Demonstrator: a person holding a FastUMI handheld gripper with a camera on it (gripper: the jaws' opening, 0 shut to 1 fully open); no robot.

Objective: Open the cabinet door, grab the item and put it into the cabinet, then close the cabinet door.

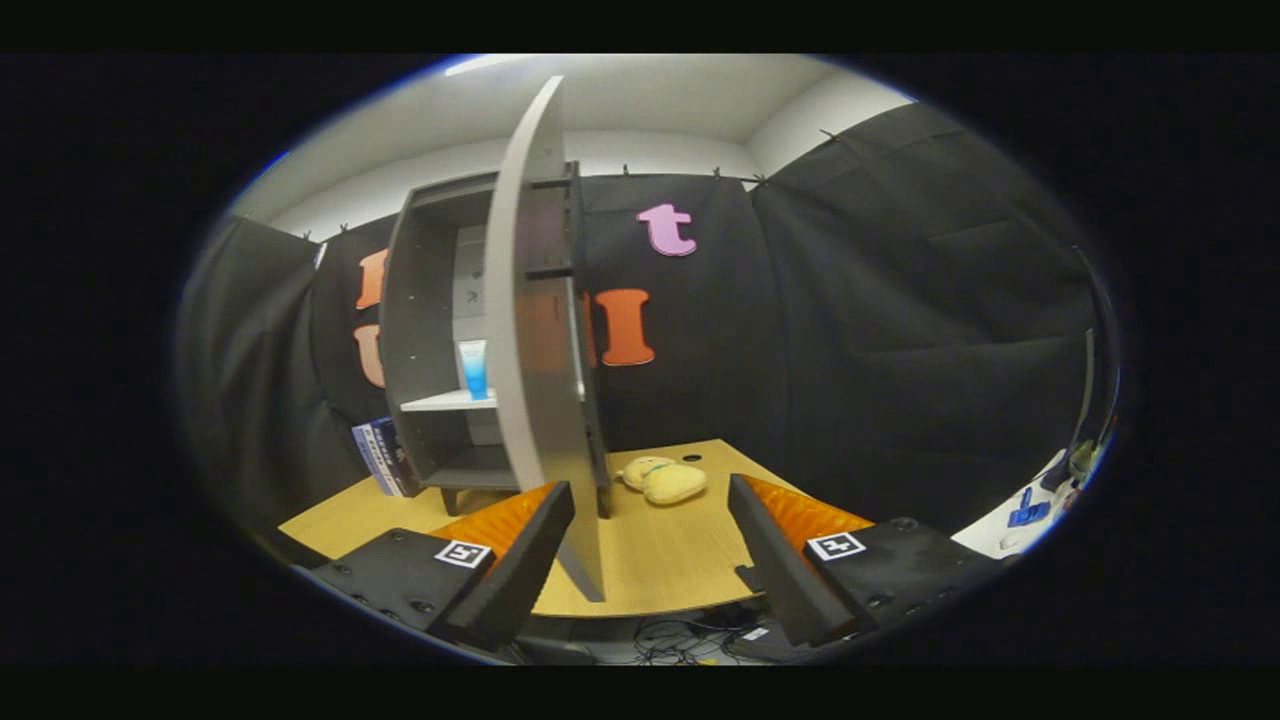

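Note:
A grey cabinet (pixel 430 330) stands on the wooden table (pixel 660 560), its door (pixel 535 330) swung wide open toward me, edge-on just ahead of my left finger. A blue-and-white tube (pixel 474 368) stands upright on the cabinet's white middle shelf (pixel 445 401). A yellow plush toy (pixel 664 480) lies on the table beyond the fingers, right of the cabinet. My gripper (pixel 650 545) is open, with nothing between its fingers; the door's lower edge hangs just inside the left finger (pixel 520 570).
A blue book or box (pixel 383 457) leans against the cabinet's left side. The table's front edge runs just under the fingers, with cables on the floor below. A white surface with blue items (pixel 1025 510) sits at the far right.

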